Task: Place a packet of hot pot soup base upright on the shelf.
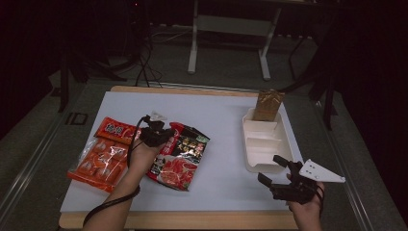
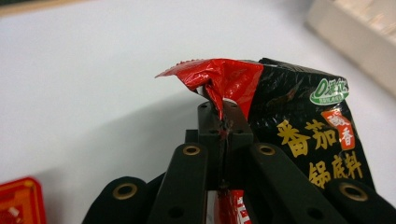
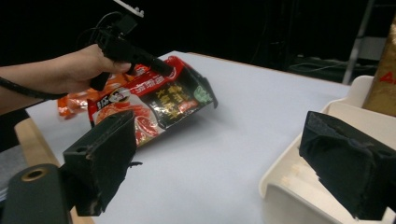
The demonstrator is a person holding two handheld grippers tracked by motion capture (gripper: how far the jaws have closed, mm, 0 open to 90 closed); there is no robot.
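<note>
Jaws of the left gripper [image 2: 223,122] are pinching the red top corner of the black and red sauce packet [image 2: 299,116], and the foil is crumpling between them. In the high view this gripper [image 1: 161,134] is sitting over the packet [image 1: 180,156] near the middle of the white table [image 1: 221,125], and the packet's upper edge is lifting off the surface while its lower end is resting on it. Just to the left, an orange snack bag [image 1: 103,154] is lying flat. The right gripper [image 1: 275,169] is hovering at the near right corner with its jaws spread wide and nothing between them, just beside the white compartment tray [image 1: 262,144]. A brown packet [image 1: 268,105] is standing in the far end of the tray.
</note>
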